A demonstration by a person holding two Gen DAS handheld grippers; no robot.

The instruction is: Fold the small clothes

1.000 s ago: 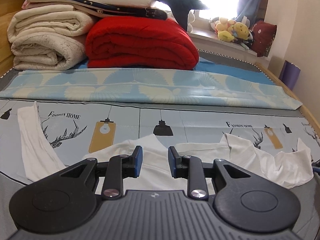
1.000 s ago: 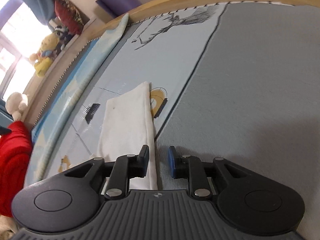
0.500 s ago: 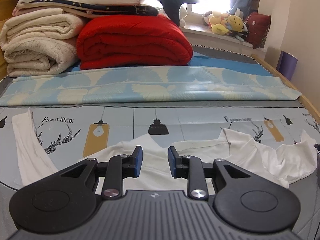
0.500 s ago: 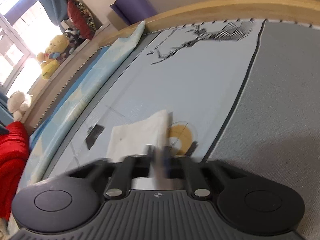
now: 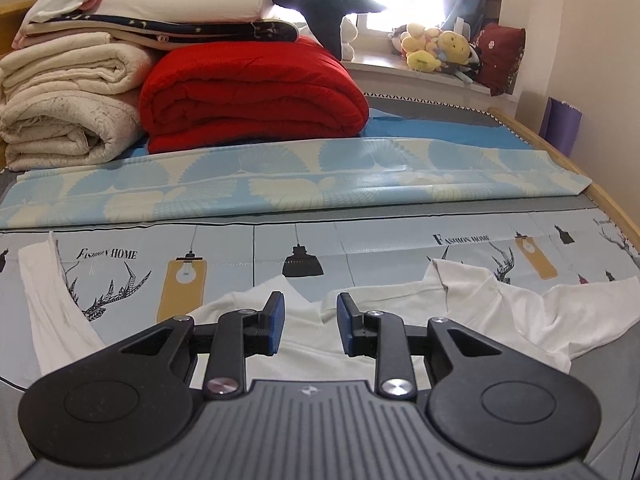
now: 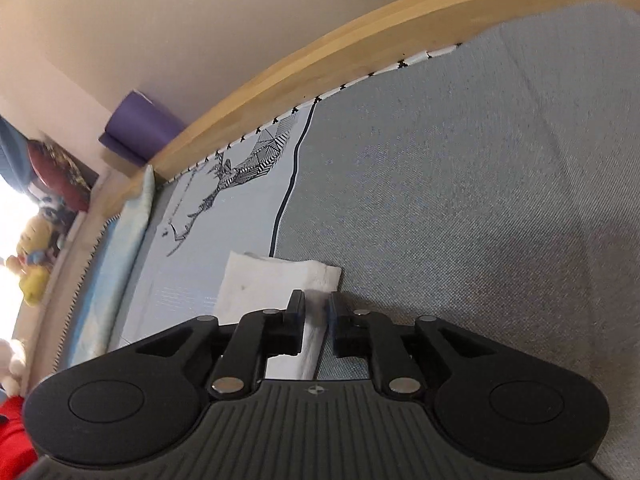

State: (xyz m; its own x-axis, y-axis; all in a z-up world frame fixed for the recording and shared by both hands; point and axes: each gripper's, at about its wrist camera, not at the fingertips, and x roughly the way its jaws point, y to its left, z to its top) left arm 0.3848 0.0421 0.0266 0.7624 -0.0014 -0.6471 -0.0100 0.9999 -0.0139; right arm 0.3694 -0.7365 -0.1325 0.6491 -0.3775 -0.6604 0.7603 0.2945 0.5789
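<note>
**White garment spread on the bed, bedding piled behind it**

The white garment [image 5: 400, 312] lies crumpled across the printed bed sheet [image 5: 360, 248], its collar towards the far side, one sleeve [image 5: 44, 300] stretched out to the left and its other end bunched at the right. The left gripper [image 5: 310, 324] hovers just over the collar area with its blue-padded jaws spread apart and nothing between them.

In the right wrist view, the end of a white sleeve [image 6: 272, 284] lies flat where the printed sheet meets the grey mattress cover [image 6: 480, 200]. The right gripper [image 6: 316, 320] is over it, jaws narrowly apart after just opening a little; the sleeve edge runs between them, blurred, and the pads do not appear to press on it.

Beyond the garment, a folded blue-and-cream patterned cloth [image 5: 280, 184] crosses the bed. Behind that sit a folded red quilt [image 5: 252, 96] and a stack of cream blankets [image 5: 68, 112] topped with more bedding. Plush toys [image 5: 436, 48] line the windowsill. A wooden bed frame [image 6: 360, 52] borders the mattress, with a purple roll [image 6: 140, 132] beside it.
</note>
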